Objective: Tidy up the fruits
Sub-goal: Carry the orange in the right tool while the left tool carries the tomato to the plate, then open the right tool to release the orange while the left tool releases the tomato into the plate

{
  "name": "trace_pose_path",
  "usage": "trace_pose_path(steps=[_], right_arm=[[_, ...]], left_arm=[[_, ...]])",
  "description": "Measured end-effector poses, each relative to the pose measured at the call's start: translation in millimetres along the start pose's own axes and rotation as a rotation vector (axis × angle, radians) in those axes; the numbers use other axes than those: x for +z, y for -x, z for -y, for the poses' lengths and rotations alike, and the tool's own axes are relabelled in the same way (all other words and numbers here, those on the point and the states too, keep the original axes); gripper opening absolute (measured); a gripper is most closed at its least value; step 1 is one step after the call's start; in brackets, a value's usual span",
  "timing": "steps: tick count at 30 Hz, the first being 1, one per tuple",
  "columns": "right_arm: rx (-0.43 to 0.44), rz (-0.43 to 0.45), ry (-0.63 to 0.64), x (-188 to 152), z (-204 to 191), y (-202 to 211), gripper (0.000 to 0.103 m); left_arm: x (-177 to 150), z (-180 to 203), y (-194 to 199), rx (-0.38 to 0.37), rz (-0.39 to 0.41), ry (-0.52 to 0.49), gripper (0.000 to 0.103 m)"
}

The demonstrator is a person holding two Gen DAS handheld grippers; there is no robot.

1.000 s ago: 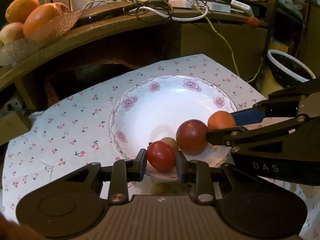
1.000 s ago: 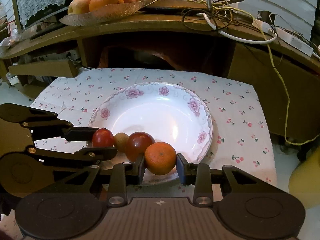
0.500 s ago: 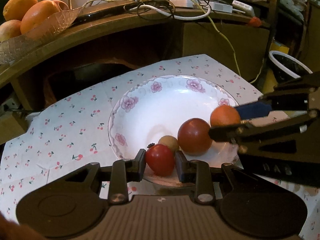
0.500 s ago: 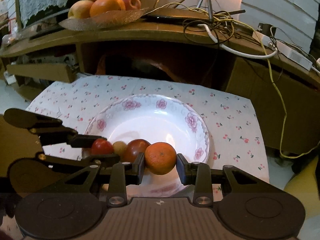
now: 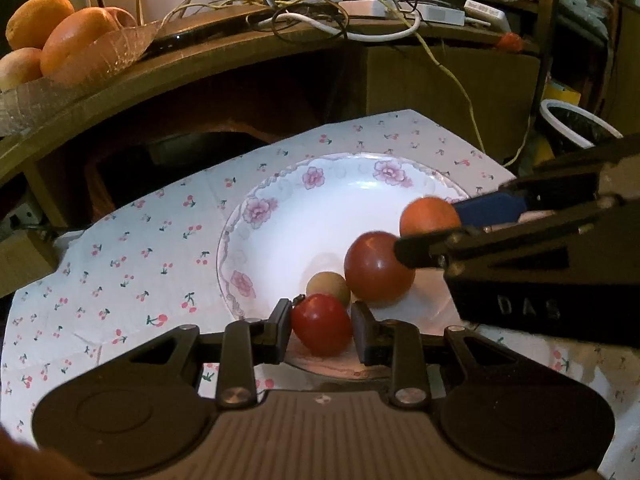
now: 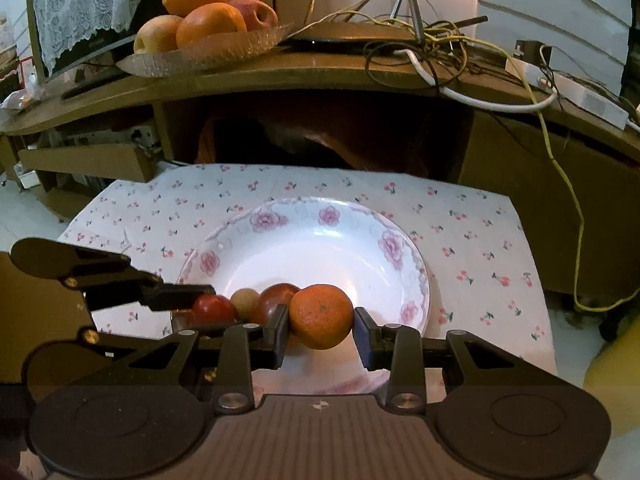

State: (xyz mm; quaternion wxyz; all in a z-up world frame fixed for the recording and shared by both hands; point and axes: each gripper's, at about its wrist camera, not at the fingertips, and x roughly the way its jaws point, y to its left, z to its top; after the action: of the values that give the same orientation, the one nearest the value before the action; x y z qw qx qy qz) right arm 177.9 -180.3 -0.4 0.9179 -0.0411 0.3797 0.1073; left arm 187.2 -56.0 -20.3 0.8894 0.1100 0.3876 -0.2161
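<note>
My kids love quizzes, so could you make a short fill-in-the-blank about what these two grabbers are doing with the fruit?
1. The right gripper is shut on the ____.
2. The left gripper grips the small red ____.
3. The dark red apple and small tan fruit lie in the flowered ____.

Missing words: orange; tomato; plate

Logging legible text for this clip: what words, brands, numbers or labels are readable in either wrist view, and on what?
"DAS": raised letters on the black body of the right gripper, seen from the left wrist view.
Nothing else readable: white adapters on the wooden shelf show no legible print; the plate carries only flowers.
</note>
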Motion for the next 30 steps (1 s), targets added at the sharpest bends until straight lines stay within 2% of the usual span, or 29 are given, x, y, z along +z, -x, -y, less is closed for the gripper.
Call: trace_pose_path(steps=[4,7,13,15,18,25,30], right_arm=[[-0.005,0.009,0.004,4,7,-3,0.037],[-0.015,-0.023,-0.025,4,13,-1,0.038],[0.002,-0.028,0.039,-5,3,4,0.040],[0.016,-0.037,0.031,-4,4,4,0.042],[0.036,-0.049,0.019,-2,9,5,0.050],[0.054,0.011,-0.094,5,27,18,0.052],[0.045,0.043,-0.115,4,33,29,0.052]], left_arm=[[-1,-1,0,-0.005,0.007,-0.001,0.037],[-1,-1,0,-0.008,0.008,-0.001,0.038],[0,0,4,-0.002,0.012,-0.012,0.039],[2,-1,7,0.007,0.016,-0.013,0.043],[3,-6,13,0.011,0.032,0.002,0.047],[8,-16,29,0.022,0.060,0.029,0.049],[6,-19,39,0.005,0.066,0.037,0.049]])
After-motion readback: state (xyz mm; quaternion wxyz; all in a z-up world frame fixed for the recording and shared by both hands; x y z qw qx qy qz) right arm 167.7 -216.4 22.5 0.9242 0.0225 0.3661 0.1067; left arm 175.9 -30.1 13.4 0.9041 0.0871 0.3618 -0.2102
